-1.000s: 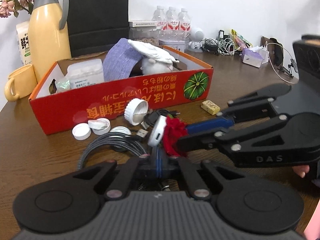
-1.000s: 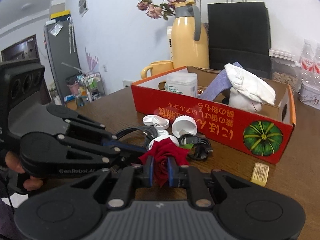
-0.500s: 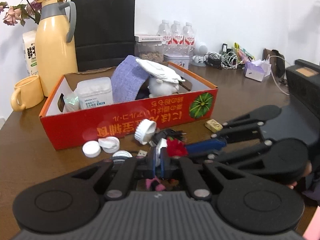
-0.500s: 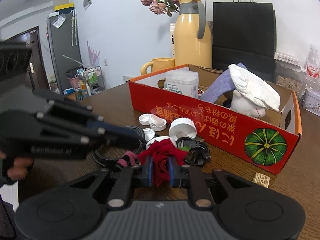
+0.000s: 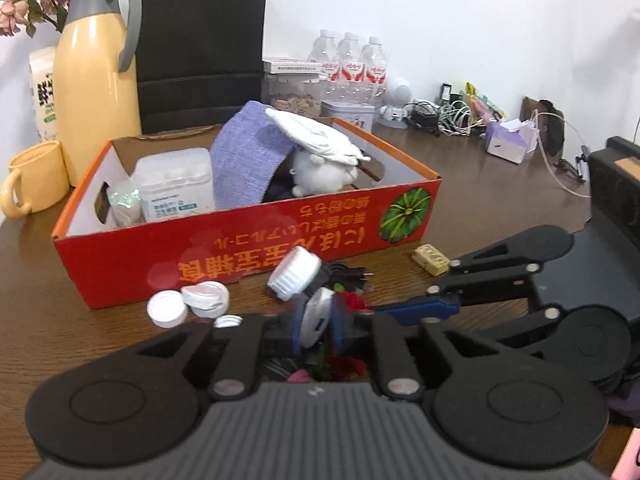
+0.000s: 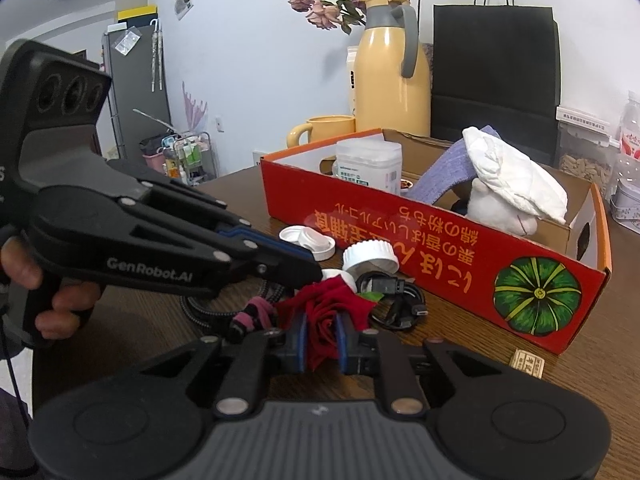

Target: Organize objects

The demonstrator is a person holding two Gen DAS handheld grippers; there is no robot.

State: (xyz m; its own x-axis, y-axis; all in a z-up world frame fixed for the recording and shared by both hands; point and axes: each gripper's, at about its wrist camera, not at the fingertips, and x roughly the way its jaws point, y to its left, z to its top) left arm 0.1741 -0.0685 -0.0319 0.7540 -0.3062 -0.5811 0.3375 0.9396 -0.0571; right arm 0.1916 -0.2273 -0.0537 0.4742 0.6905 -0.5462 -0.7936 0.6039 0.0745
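Observation:
A red cloth rose [image 6: 320, 312] sits between the blue pads of my right gripper [image 6: 322, 338], which is shut on it just above the table. A pink fuzzy piece [image 6: 256, 312] hangs at the rose's left. My left gripper [image 6: 308, 274] reaches in from the left, its tip just over the rose. In the left wrist view its jaws [image 5: 317, 330] are opening, and a white round cap [image 5: 316, 316] shows through the gap, lying just past the tip. The rose [image 5: 354, 302] and my right gripper [image 5: 376, 310] sit to the right there.
A red cardboard box [image 5: 240, 248] holding a tub, purple cloth and white plush stands behind. Loose white caps [image 5: 166, 308], a ribbed lid [image 5: 294, 274], black cables [image 6: 396, 300] and a small tan block [image 5: 430, 259] lie before it. A yellow flask [image 5: 96, 80] and mug [image 5: 34, 178] stand far left.
My left gripper's jaws were shut and now stand slightly apart. The right gripper keeps its hold on the rose, and both hands stay in about the same place.

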